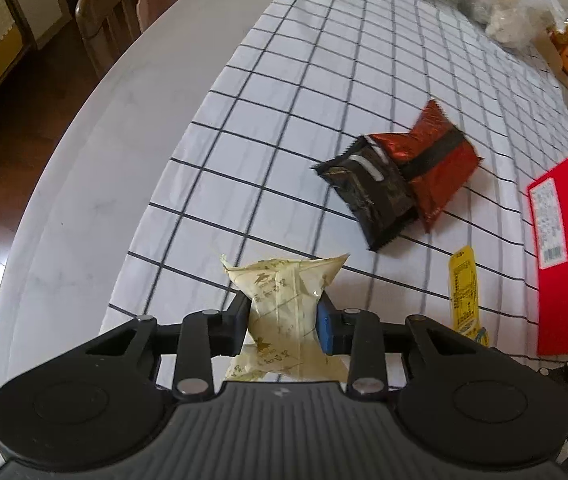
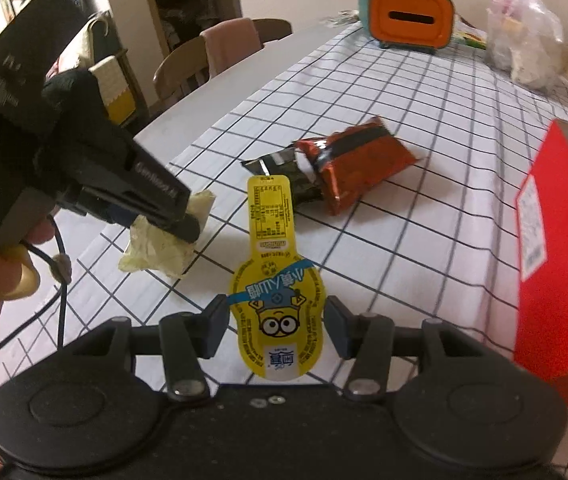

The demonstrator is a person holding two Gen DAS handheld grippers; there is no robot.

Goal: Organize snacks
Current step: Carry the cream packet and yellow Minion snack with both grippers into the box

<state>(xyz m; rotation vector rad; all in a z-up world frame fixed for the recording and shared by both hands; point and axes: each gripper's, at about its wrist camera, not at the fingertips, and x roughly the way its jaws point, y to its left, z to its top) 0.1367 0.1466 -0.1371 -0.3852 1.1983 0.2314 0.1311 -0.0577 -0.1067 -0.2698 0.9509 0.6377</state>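
Note:
My left gripper is shut on a cream-coloured snack packet, pinched at its middle and held just above the checked cloth. The right wrist view shows that same packet at the left, hanging from the left gripper in a person's hand. My right gripper is shut on a yellow cartoon snack pack, whose long tab points away from me. A black packet and a red-brown packet lie overlapping in the middle of the cloth.
A red box stands at the right, close to the right gripper. At the far end are an orange tissue box and a clear plastic bag. The table's rounded white edge runs along the left, with wooden chairs beyond.

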